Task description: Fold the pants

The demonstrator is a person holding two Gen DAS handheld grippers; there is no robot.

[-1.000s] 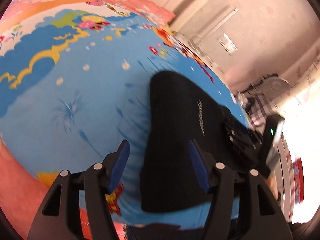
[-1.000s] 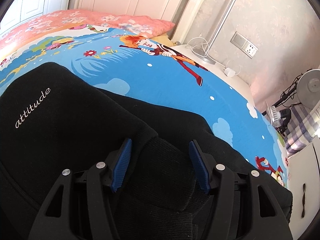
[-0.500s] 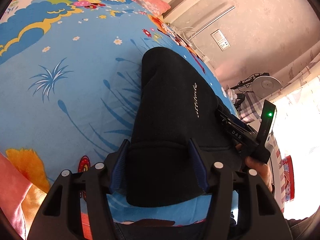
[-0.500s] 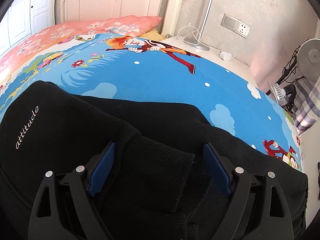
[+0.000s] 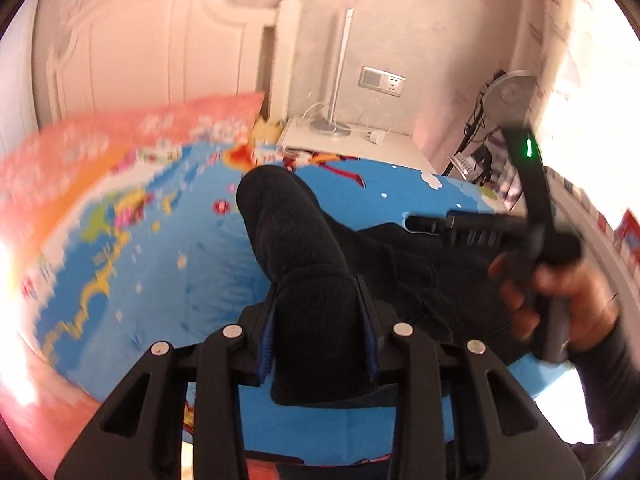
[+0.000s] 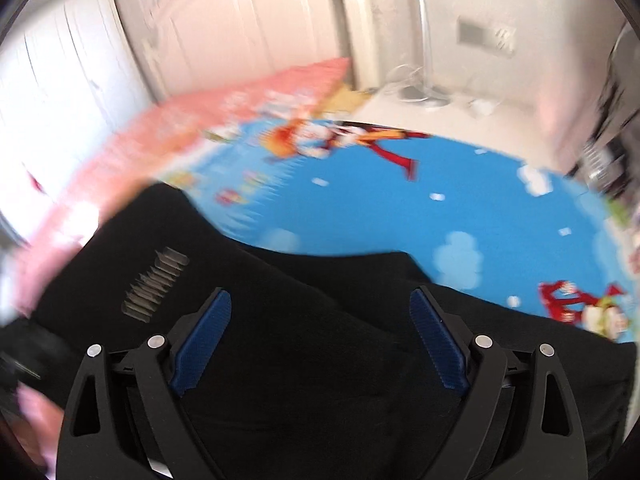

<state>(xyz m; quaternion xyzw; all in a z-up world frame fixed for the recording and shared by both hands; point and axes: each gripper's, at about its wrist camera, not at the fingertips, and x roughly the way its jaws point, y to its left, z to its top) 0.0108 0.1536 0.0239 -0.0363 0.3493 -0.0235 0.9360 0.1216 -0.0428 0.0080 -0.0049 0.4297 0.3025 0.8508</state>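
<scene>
Bedroom, both views motion-blurred. Blue cartoon sheet [image 5: 168,248] covers the bed, pink pillow [image 5: 132,128] at the head, white headboard [image 5: 160,52] behind, nightstand [image 5: 340,140] with a lamp [image 5: 340,68] beside it.

Pants [image 5: 304,248], black, lie on the sheet near the front edge of the bed. They look already doubled over: in the right wrist view I see layered black panels with an edge running across, and a strip of white lettering [image 6: 156,284] too smeared to read.

Left gripper [image 5: 320,336]: its fingers are pinching a thick roll of the pants, cloth filling the gap from pad to pad. The pinched part rises off the sheet and runs away from the camera as a raised ridge, so I judge a fold is in progress on this side.

Right gripper [image 6: 320,336]: fingers spread wide, nothing between the pads [image 6: 208,340]; they sit over the flat black cloth. Whether the tips touch the cloth, I cannot tell. In the left view I see the same gripper held in the right hand [image 5: 560,304], low over the far part of the pants.

Judgement on progress: past the first fold, mid-way through another. Left to do: carry the lifted end across, lay it down, release, flatten. Final shape of the bundle not visible.
</scene>
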